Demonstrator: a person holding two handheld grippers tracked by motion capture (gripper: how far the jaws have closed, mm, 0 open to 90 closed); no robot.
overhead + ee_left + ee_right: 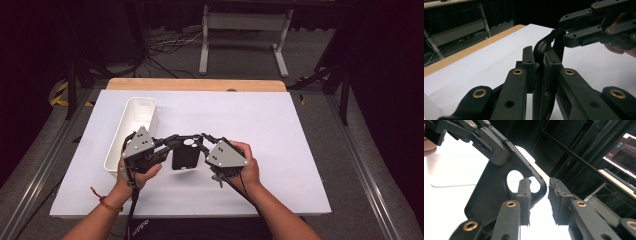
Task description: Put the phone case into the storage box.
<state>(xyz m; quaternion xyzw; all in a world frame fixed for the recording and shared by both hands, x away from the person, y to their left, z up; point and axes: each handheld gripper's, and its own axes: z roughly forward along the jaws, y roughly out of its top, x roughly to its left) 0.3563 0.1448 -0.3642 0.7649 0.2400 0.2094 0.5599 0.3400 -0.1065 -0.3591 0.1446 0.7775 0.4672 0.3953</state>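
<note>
A black phone case (184, 156) with a round camera hole hangs above the white table between the two grippers. My left gripper (172, 142) is shut on its left edge; in the left gripper view both jaws of the left gripper (539, 56) press the case (541, 46) edge-on. My right gripper (202, 142) reaches in from the right. In the right gripper view the case's (486, 187) corner sits between the jaws of the right gripper (539, 186), which stand apart with a gap beside it. The left gripper (491, 148) clamps the case's top edge there.
A long white bin (116, 140) lies left of the left hand. White sheet (280, 130) covers the table, with a wooden strip (195, 84) along the far edge. Beyond it stands a white metal frame (245, 22) among floor cables.
</note>
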